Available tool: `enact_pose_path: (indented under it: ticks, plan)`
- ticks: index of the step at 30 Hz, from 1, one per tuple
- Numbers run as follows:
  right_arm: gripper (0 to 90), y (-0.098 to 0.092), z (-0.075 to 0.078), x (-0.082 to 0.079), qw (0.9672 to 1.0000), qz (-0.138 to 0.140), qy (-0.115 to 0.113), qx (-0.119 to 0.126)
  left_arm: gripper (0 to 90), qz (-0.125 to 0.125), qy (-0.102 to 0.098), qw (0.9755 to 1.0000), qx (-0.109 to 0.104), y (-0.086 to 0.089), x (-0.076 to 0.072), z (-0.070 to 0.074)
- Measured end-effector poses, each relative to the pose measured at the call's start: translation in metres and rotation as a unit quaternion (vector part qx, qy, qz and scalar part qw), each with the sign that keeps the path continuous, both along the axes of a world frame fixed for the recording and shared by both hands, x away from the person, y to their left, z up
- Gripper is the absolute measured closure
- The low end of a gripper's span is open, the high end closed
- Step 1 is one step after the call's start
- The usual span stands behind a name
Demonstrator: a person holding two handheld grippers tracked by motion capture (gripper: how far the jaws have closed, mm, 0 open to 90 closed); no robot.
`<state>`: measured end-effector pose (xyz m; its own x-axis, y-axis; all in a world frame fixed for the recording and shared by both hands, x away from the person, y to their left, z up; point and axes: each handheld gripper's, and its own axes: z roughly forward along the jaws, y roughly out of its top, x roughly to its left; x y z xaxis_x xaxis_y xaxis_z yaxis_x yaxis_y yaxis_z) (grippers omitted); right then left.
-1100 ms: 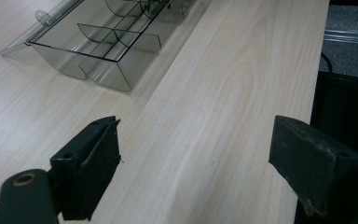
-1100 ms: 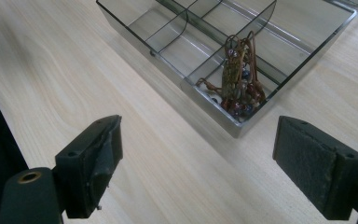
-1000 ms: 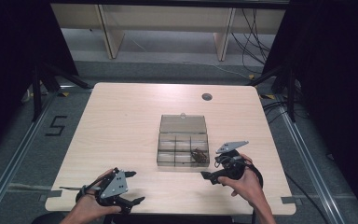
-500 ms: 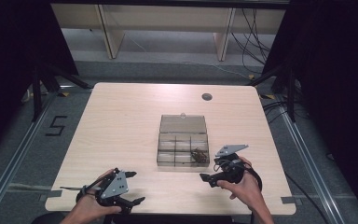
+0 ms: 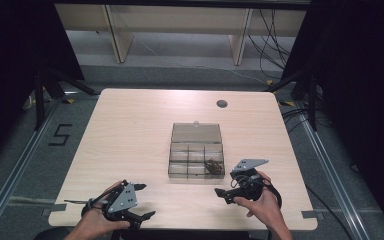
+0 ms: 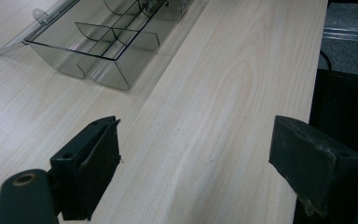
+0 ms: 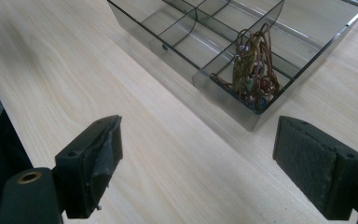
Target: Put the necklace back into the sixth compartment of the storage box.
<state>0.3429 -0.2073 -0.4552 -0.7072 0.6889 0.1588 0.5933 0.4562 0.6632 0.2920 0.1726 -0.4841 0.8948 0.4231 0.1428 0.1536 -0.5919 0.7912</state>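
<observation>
Organizer box (image 5: 196, 156): clear smoky plastic, split into small compartments, standing on the worktop (image 5: 130, 130) slightly right of its middle and toward the person's edge.
Lid (image 5: 196, 133): swung fully open, lying flat on the worktop on the box's far side, still joined to it along one long edge.
Beaded jewellery (image 7: 251, 65): a tangle of brown cord and coloured beads, inside the box's near right corner compartment, loops rising above the dividers; the other compartments in sight look bare.
Right gripper (image 5: 232, 184): held in the person's right hand just off the box's near right corner, apart from it; jaws spread wide with nothing between them, seen in the right gripper view with the jewellery compartment ahead.
Left gripper (image 5: 141, 201): held in the left hand near the worktop's front edge, well apart from the box on its near left side; jaws wide apart and empty, bare wood between them.
Cable hole (image 5: 222, 104): small round dark grommet beyond the box, toward the far right of the worktop.
</observation>
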Motion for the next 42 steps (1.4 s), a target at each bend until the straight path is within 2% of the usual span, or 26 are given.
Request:
enact_pose_path:
  ticks: [3,7,8,9,10,11,12,14,15,18,20,21,23,25,29,30,32,34,35,39,40,42]
  plan:
    - [16.3,-0.001,-0.001,-0.001,0.9999,0.003,-0.012,0.003,15.6,0.0,0.0,1.0,0.0,0.0,0.0,0.0]
    - [16.3,0.001,-0.004,-0.004,0.9999,0.004,-0.009,0.007,15.6,-0.002,0.001,1.0,-0.003,-0.001,-0.001,0.0]
    - [16.3,0.002,-0.007,-0.005,0.9997,-0.001,-0.016,0.02,15.6,-0.001,-0.001,1.0,-0.008,-0.001,-0.001,0.0]
    - [16.3,0.001,-0.005,-0.006,0.9999,0.0,-0.004,0.01,15.6,0.001,-0.003,0.9999,-0.01,-0.001,-0.001,0.0]
    - [16.3,0.002,-0.005,-0.008,0.9999,-0.001,0.004,0.011,15.6,0.001,-0.001,1.0,-0.01,-0.001,-0.001,0.0]
    - [16.3,0.003,-0.009,-0.007,0.9997,-0.005,-0.012,0.022,15.6,0.001,-0.003,1.0,-0.008,-0.001,-0.001,0.0]
    - [16.3,0.001,-0.008,-0.007,0.9997,-0.003,-0.015,0.017,15.6,0.002,-0.003,1.0,-0.008,-0.001,-0.001,0.0]
    - [16.3,-0.002,-0.007,-0.008,0.9998,-0.001,-0.013,0.014,15.6,0.001,-0.002,1.0,-0.009,-0.001,-0.001,0.0]
    - [16.3,-0.003,-0.008,-0.008,0.9998,-0.004,-0.011,0.015,15.6,-0.004,-0.003,1.0,0.001,0.0,0.0,0.001]
    - [16.3,-0.005,-0.009,-0.01,0.9998,-0.007,-0.014,0.015,15.6,-0.005,-0.005,1.0,0.004,0.0,0.0,0.001]
    - [16.3,-0.005,-0.008,-0.013,0.9997,-0.014,-0.001,0.019,15.6,-0.006,-0.004,1.0,0.004,0.0,0.0,0.0]
    - [16.3,-0.006,-0.011,-0.012,0.9994,-0.013,-0.017,0.026,15.6,-0.006,-0.004,1.0,0.004,0.0,0.0,0.0]
    - [16.2,-0.008,-0.009,-0.014,0.9998,-0.01,-0.006,0.018,15.6,-0.005,-0.007,0.9999,0.01,0.0,0.0,0.001]
    - [16.3,-0.009,-0.01,-0.016,0.9996,-0.006,-0.015,0.023,15.6,-0.003,-0.004,1.0,0.001,-0.001,-0.001,0.0]
    - [16.3,-0.01,-0.011,-0.019,0.9996,-0.005,-0.017,0.022,15.6,-0.005,-0.003,1.0,0.003,-0.001,-0.001,0.0]
    - [16.2,-0.01,-0.011,-0.021,0.9997,-0.006,-0.011,0.023,15.6,-0.005,-0.003,1.0,0.003,-0.001,-0.001,0.0]
    - [16.3,-0.01,-0.012,-0.022,0.9995,-0.006,-0.018,0.025,15.6,-0.005,-0.003,1.0,0.004,-0.001,-0.001,0.0]
    - [16.2,-0.01,-0.012,-0.023,0.9996,-0.004,-0.013,0.025,15.6,-0.006,-0.001,1.0,0.004,-0.002,-0.001,-0.001]
    - [16.2,-0.01,-0.013,-0.024,0.9996,-0.008,-0.008,0.027,15.6,-0.005,0.002,1.0,-0.003,-0.002,-0.001,-0.001]
    - [16.2,-0.012,-0.014,-0.025,0.9995,-0.009,-0.015,0.027,15.6,-0.006,0.002,1.0,-0.002,-0.003,-0.002,-0.002]
    - [16.2,-0.011,-0.013,-0.028,0.9993,-0.018,-0.004,0.032,15.6,-0.006,0.003,1.0,0.0,-0.003,-0.002,-0.002]
    - [16.2,-0.013,-0.014,-0.027,0.9995,-0.01,-0.016,0.026,15.6,-0.007,0.0,1.0,0.001,-0.003,-0.002,-0.002]
